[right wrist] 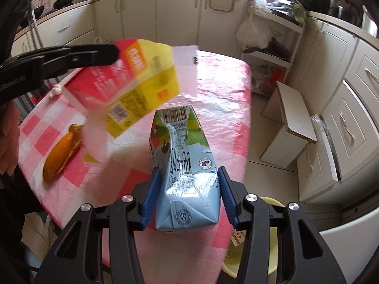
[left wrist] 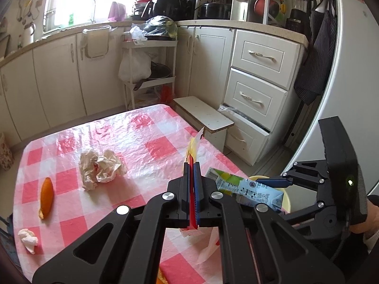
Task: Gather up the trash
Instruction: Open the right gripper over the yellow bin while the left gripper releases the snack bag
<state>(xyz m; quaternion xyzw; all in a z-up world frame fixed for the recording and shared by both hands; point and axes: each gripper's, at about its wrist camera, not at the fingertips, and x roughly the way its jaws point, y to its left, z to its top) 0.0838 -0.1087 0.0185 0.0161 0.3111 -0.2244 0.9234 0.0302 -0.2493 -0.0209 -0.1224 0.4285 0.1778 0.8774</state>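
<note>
My left gripper [left wrist: 192, 165] is shut on a flattened red and yellow carton [left wrist: 193, 148], seen edge-on between its pads. In the right wrist view that red and yellow carton [right wrist: 132, 82] hangs over the table from the left gripper [right wrist: 113, 53]. My right gripper [right wrist: 188, 175] is shut on a dented blue and green drink carton [right wrist: 184, 161], blue pads pressing both its sides. The left wrist view has the right gripper [left wrist: 268, 184] with the drink carton [left wrist: 246, 187] at the table's right edge, above a pale yellow bin [left wrist: 286, 200]. On the checked tablecloth [left wrist: 142, 137] lie crumpled paper [left wrist: 101, 168], an orange peel [left wrist: 46, 196] and a tissue wad [left wrist: 28, 236].
The yellow bin [right wrist: 272, 253] stands on the floor by the table's corner. A white step stool [left wrist: 203, 116], a wire cart [left wrist: 149, 71] with bags, white drawers [left wrist: 255, 82] and a fridge [left wrist: 350, 71] ring the table. A person's hand [right wrist: 9, 142] shows at the left.
</note>
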